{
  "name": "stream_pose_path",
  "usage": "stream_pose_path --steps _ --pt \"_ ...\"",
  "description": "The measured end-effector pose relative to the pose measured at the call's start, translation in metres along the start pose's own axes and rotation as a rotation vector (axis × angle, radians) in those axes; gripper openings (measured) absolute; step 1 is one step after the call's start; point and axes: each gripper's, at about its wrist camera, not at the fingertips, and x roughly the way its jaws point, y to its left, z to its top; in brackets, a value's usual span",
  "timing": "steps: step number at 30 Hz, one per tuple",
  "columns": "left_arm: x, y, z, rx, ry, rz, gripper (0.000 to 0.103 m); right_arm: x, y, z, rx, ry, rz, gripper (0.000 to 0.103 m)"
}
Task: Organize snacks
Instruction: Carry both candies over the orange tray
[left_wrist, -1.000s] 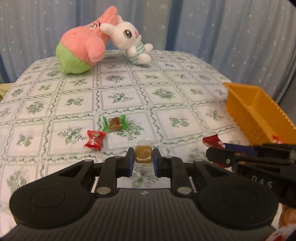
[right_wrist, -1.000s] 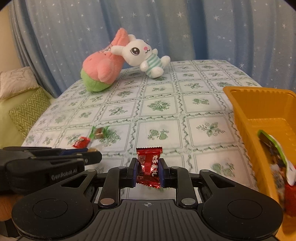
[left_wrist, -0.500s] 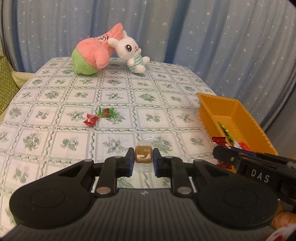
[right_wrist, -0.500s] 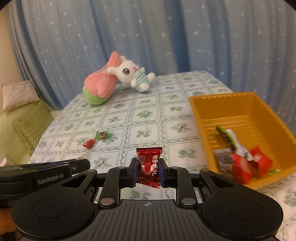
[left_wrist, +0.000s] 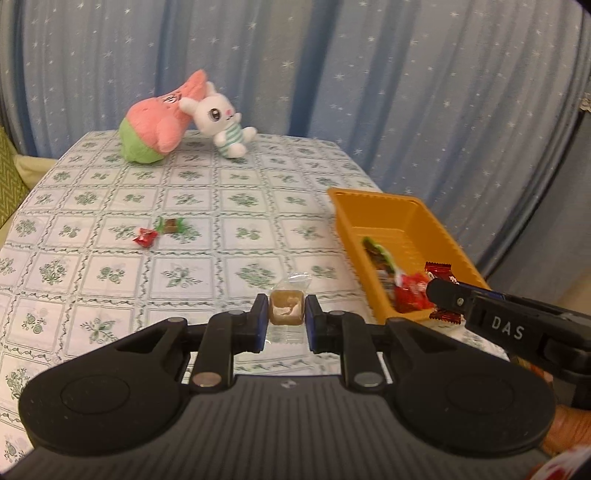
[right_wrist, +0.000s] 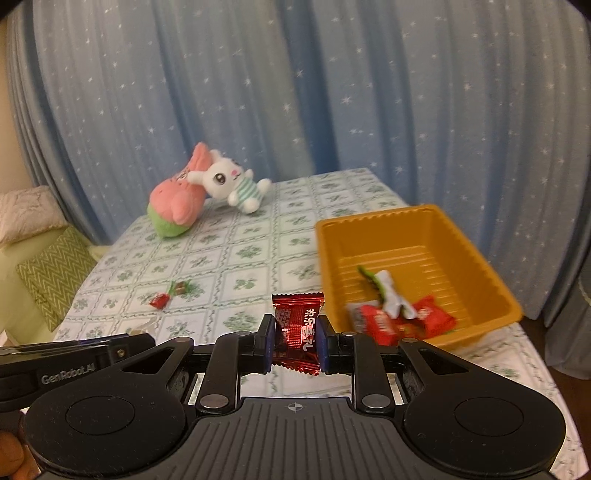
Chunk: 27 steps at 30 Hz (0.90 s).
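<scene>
The left gripper (left_wrist: 286, 319) is clenched on a brown caramel cube in clear wrap (left_wrist: 286, 312), low in the middle of the left wrist view, held above the green-patterned tablecloth (left_wrist: 240, 206). The right gripper (right_wrist: 294, 341) is clamped on a dark red foil candy packet (right_wrist: 297, 328) with white lettering, standing upright between the blue pads at the lower centre of the right wrist view.

To the right of centre in both views sits an orange plastic tray (right_wrist: 432, 236) on the cloth. In its near end lie several snacks: red wrapped candies (right_wrist: 430, 317) and a green-and-white packet (right_wrist: 386, 291), piled together.

Left of centre on the cloth, two loose sweets lie just beside each other: a small red wrapped candy (left_wrist: 145, 236) and a brown candy with green twisted ends (left_wrist: 170, 225). Both are well apart from the tray.

At the far edge of the table, upper left, a pink-and-green plush (left_wrist: 155, 131) leans against a white bunny plush (left_wrist: 223, 123) in a striped outfit. Starry blue curtains (right_wrist: 295, 92) hang behind. A zigzag green cushion (right_wrist: 51, 273) shows at the left edge of the right wrist view.
</scene>
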Motion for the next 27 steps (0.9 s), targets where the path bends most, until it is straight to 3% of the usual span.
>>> stream_pose_path --steps 10,27 --pt "-0.003 -0.038 -0.001 0.035 0.005 -0.06 0.018 -0.021 -0.036 -0.002 0.033 -0.001 -0.062 0.023" --pt "0.035 -0.092 0.013 0.086 0.039 -0.149 0.018 -0.022 -0.095 0.009 0.09 -0.012 -0.121 0.023"
